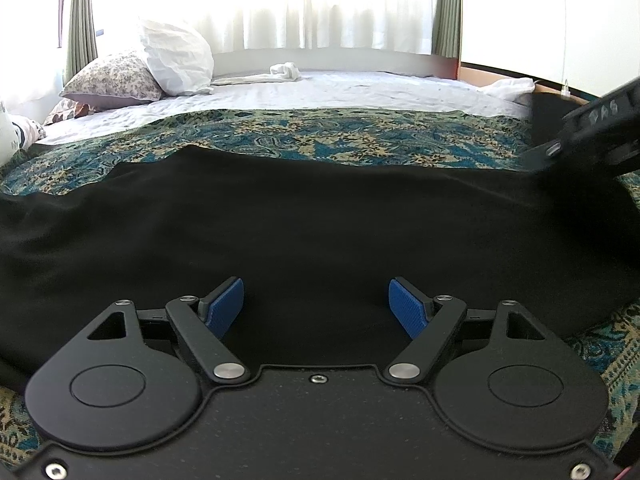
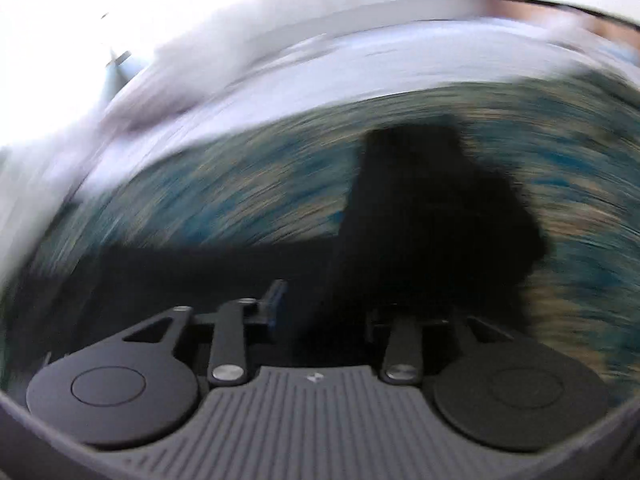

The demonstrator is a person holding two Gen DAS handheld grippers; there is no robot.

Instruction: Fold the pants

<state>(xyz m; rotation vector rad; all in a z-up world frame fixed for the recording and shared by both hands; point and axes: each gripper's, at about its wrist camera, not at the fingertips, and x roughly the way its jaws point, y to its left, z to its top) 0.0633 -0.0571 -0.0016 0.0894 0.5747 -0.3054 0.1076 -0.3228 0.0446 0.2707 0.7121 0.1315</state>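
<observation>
Left claw point(image 1: 316, 308): jaws wide apart, empty, hovering just over the black pants point(image 1: 280, 216).
Right claw point(image 2: 324, 304): badly blurred; dark cloth bunched between its jaws, a grip cannot be told.
Pants: spread across the patterned bedspread point(image 1: 360, 136) on the bed, lying under and ahead of both claws.
Risk: cloth slipping from a loose, hurried pinch; fold lands crooked.
Beyond: pillows point(image 1: 176, 56), curtains.

a bed point(image 1: 360, 88) with pillows point(image 1: 176, 56) under a bright window with white curtains point(image 1: 320, 8).
</observation>
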